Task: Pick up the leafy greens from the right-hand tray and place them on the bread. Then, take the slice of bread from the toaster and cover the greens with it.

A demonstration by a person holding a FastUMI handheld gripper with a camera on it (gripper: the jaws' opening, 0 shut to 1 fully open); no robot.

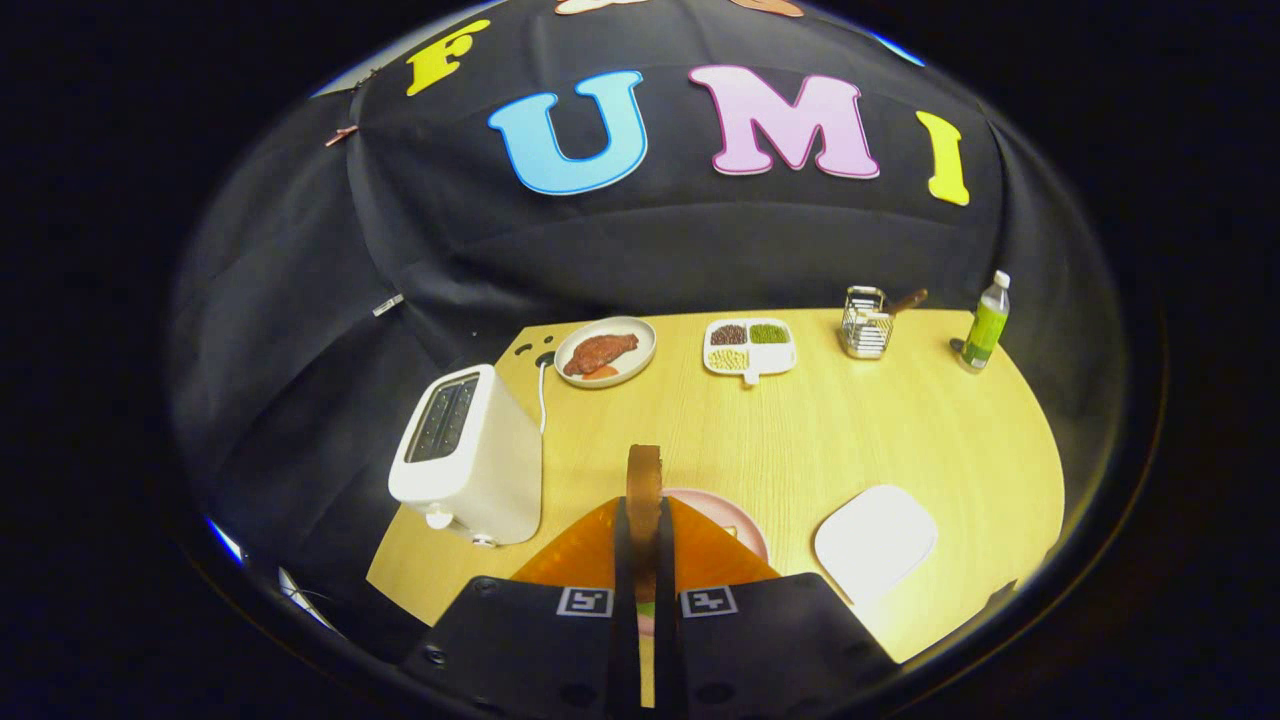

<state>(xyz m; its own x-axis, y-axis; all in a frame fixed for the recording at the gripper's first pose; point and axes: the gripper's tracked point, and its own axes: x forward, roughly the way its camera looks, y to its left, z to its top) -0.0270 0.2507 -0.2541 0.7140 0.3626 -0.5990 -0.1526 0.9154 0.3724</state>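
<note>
Now the gripper (644, 560) is pinching the bread (644, 490) edge-on at lower centre, over the plate (745, 528); I'd be lowering it flat, squarely onto the greens.

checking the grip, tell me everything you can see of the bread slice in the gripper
The brown-crusted bread slice stands upright and edge-on between the gripper's two fingers, which press on both its faces. Its rounded top crust rises above the fingertips. It is held over the pink round plate on the pale wooden table.
</note>
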